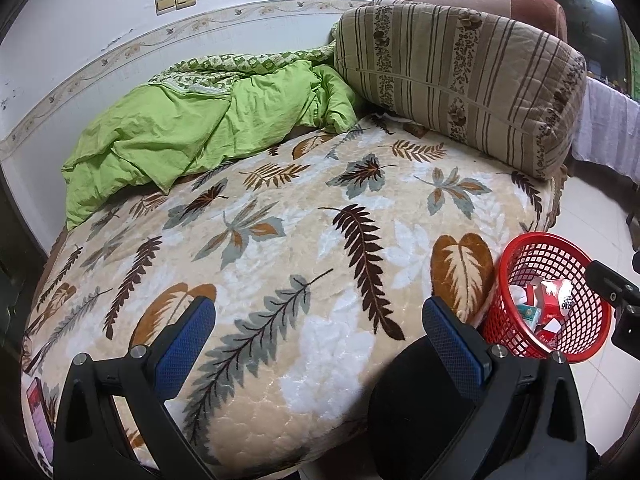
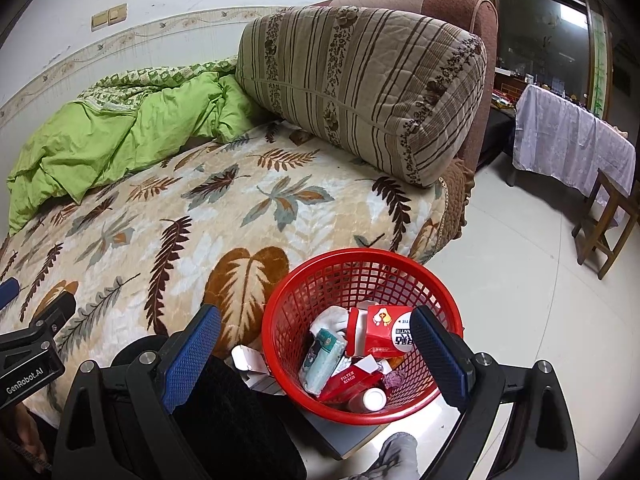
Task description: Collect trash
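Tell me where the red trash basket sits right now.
The red basket sits low in the right wrist view, beside the edge of the leaf-patterned bed, under the open right gripper. In the left wrist view it shows at far right.

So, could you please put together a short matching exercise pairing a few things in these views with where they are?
Things:
1. basket
2. quilt
3. striped cushion
4. cigarette box

Places:
A. leaning against the brown sofa arm
B. inside the basket
C. on the floor beside the leaf blanket
D. crumpled by the wall, on the blanket

Pairs: 1-C, 2-D, 3-A, 4-B
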The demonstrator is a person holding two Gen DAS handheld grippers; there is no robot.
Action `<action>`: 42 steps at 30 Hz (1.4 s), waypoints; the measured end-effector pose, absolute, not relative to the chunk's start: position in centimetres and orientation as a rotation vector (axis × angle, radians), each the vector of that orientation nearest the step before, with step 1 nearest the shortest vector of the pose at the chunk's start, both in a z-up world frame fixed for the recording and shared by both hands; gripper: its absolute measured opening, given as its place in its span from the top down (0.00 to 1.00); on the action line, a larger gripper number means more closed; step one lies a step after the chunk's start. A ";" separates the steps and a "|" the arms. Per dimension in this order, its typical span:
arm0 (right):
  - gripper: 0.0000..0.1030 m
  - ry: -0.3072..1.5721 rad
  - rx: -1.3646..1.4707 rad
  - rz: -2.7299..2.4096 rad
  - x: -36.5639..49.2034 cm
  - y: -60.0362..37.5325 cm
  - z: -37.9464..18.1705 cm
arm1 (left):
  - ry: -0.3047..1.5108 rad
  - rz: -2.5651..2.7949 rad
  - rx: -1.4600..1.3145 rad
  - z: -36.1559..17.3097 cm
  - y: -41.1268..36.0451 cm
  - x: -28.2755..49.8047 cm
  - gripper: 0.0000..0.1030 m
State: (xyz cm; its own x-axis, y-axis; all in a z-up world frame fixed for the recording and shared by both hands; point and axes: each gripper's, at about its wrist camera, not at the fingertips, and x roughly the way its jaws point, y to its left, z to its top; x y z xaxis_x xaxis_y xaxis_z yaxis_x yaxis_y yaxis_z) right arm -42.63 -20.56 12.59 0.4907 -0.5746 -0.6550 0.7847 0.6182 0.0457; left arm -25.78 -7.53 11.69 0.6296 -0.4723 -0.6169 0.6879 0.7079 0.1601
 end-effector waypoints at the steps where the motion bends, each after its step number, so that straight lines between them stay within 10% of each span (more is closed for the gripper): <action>1: 0.06 0.645 0.364 -0.847 -42.6 -20.6 12.6 | 0.576 -0.689 0.406 11.7 -7.7 -25.9 0.00; 42: 0.06 0.664 0.376 -0.845 -42.6 -20.8 12.2 | 0.577 -0.690 0.402 11.7 -8.0 -26.2 0.00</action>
State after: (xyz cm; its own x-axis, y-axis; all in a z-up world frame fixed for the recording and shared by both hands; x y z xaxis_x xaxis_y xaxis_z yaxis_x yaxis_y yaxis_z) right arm -42.56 -20.77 12.17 0.4825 -0.5623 -0.6716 0.7858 0.6166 0.0483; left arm -26.25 -7.98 11.69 0.6275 -0.4763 -0.6160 0.6903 0.7063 0.1571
